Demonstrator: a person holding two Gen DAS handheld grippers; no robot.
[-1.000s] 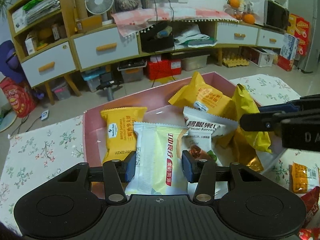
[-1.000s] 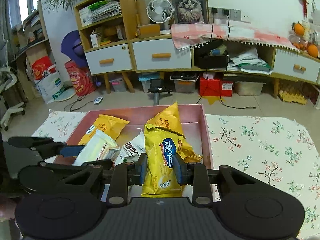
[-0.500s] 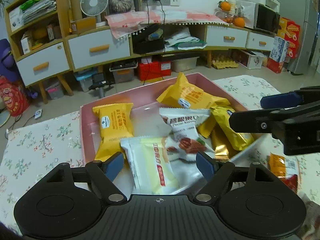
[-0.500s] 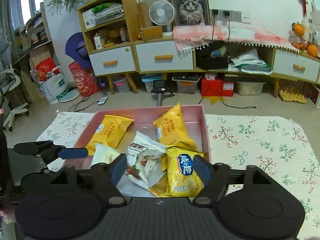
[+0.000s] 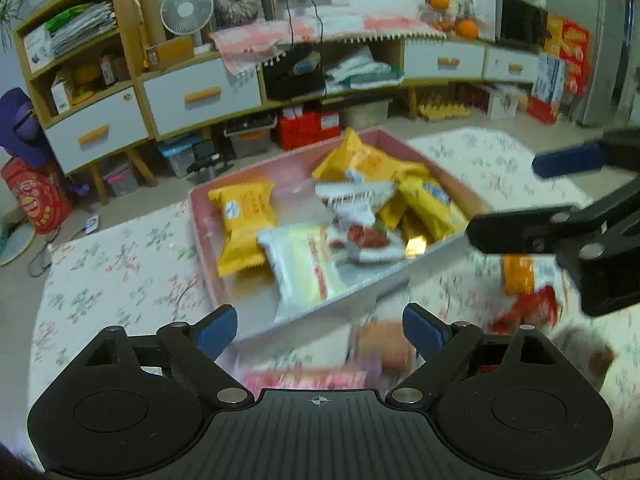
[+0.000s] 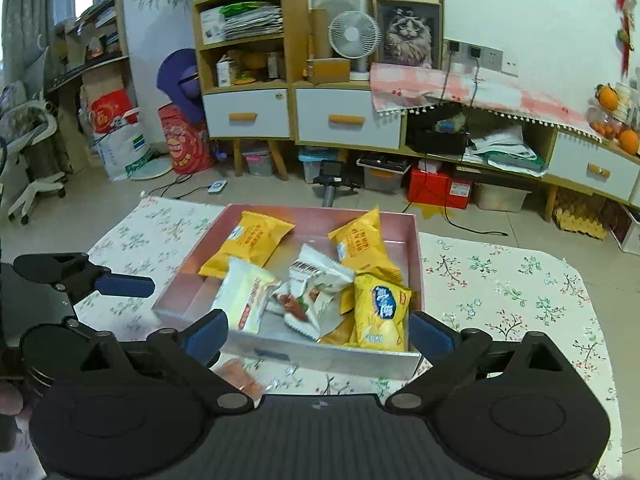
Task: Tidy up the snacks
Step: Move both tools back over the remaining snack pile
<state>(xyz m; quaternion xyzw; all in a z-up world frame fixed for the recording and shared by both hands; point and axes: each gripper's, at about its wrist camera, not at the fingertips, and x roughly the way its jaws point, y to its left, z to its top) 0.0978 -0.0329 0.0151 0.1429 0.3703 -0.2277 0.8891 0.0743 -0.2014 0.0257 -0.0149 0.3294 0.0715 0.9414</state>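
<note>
A pink box (image 6: pixel 412 236) on the floral tablecloth holds several snack packets: a white-and-yellow packet (image 5: pixel 304 268), a yellow chip bag (image 6: pixel 380 312), a white pecan packet (image 6: pixel 316 284) and two orange-yellow packets (image 6: pixel 252 242). It also shows in the left wrist view (image 5: pixel 200 236). My left gripper (image 5: pixel 320 330) is open and empty, above the table in front of the box. My right gripper (image 6: pixel 318 332) is open and empty, near the box's front wall. Loose orange and red packets (image 5: pixel 520 276) lie blurred in front of the box.
An orange packet (image 6: pixel 240 376) lies on the cloth by the right gripper. Floral cloth (image 6: pixel 500 280) spreads right of the box. Cabinets (image 6: pixel 344 120) and floor clutter stand beyond the table.
Both grippers opened and dropped their packets into the box, the left the white-and-yellow one, the right the yellow chip bag. Both then pulled back towards the table's near side.
</note>
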